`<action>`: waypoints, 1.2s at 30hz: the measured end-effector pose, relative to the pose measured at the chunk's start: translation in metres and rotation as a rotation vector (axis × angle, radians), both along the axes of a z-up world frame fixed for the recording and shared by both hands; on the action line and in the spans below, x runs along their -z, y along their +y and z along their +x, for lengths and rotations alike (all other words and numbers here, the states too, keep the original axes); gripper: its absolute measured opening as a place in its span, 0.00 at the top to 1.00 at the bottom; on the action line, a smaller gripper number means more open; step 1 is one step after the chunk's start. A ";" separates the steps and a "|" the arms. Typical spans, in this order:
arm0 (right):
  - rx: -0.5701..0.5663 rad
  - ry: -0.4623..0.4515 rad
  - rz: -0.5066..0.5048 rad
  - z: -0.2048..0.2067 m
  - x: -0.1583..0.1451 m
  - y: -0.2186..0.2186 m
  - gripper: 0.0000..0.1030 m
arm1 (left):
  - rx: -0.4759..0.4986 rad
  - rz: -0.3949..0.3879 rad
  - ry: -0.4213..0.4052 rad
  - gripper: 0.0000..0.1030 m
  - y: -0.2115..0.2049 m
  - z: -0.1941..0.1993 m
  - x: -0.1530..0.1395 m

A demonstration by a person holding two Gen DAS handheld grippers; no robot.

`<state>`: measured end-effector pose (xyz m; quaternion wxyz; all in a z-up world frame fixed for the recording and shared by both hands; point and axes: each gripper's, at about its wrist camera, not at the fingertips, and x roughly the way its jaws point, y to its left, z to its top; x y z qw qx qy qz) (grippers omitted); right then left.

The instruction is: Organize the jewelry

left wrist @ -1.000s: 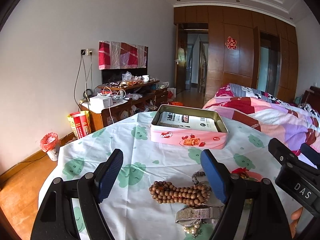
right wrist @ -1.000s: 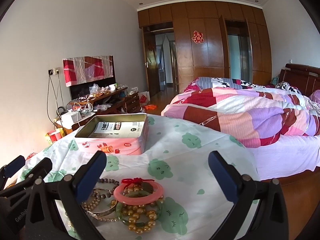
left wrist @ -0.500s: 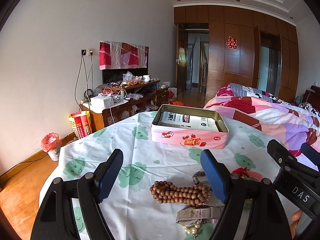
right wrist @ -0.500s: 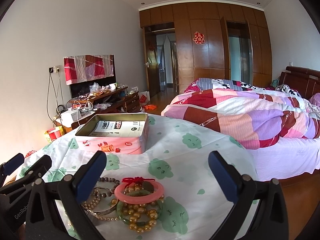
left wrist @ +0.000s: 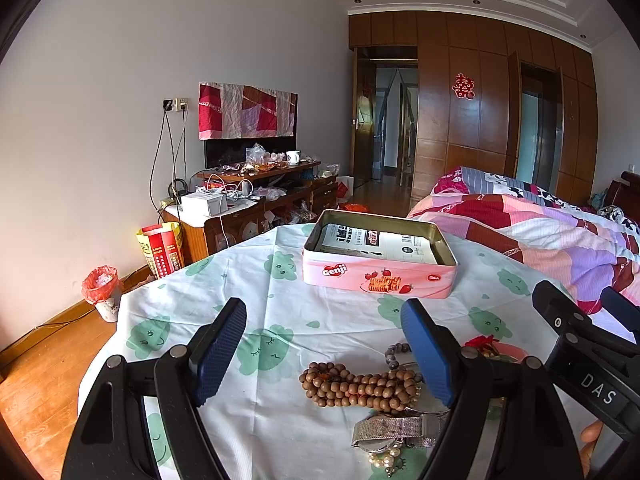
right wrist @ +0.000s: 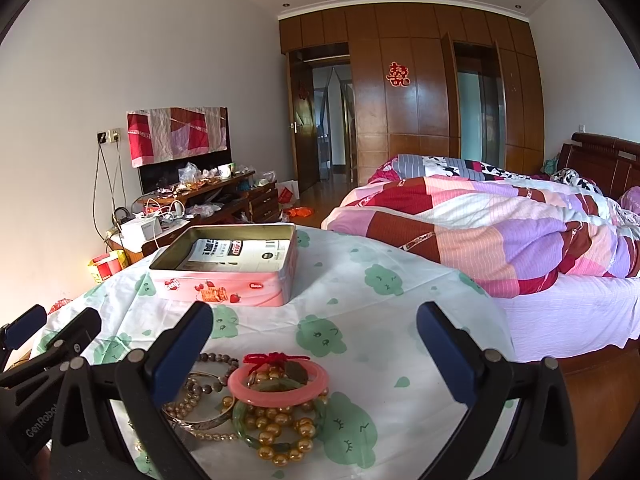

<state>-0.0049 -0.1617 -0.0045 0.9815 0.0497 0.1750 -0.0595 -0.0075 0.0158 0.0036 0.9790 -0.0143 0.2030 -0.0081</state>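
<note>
In the left wrist view, a strand of brown wooden beads [left wrist: 360,388] is being shown at the lower centre of the frame, with a silver mesh watch [left wrist: 394,432] and a small cluster of pearls [left wrist: 384,460] just below it. Of these, only part of the bead strand is being seen in the right wrist view, which is offering instead a pink bangle [right wrist: 278,384] tied with red thread, lying on a green bangle [right wrist: 244,420] and a gold bead bracelet [right wrist: 280,436], with thin metal bangles [right wrist: 200,416] beside them at lower left. All of this jewelry is lying heaped on the cloud-print tablecloth [left wrist: 280,308].

The pink tin [left wrist: 380,256] is being seen open in both views, well apart from the heap, toward the far edge of the table, with a printed card lying inside it.

The left gripper [left wrist: 324,344] is being held low over the cloth, its blue fingers [left wrist: 220,352] spread wide with nothing between them, the wooden beads lying just ahead. The right gripper [right wrist: 312,356] is likewise being held level and wide apart, gripping nothing, with the pink bangle lying between its fingers [right wrist: 180,356]. Each gripper is being caught at the edge of the other's frame.
</note>
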 end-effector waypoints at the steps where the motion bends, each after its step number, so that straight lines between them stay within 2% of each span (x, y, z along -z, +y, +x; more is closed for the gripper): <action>1: 0.000 -0.001 0.000 0.000 0.000 0.000 0.00 | 0.000 0.000 0.001 0.23 0.000 0.000 0.000; 31: 0.002 0.009 -0.004 -0.003 0.002 0.000 0.00 | 0.001 -0.002 0.005 0.23 -0.002 -0.001 0.002; 34: 0.001 0.011 -0.003 -0.002 0.001 0.001 0.00 | 0.011 -0.033 0.018 0.23 0.003 0.001 0.004; 36: 0.001 0.011 0.007 -0.003 0.002 -0.001 0.00 | 0.040 -0.063 0.064 0.23 0.011 0.005 0.007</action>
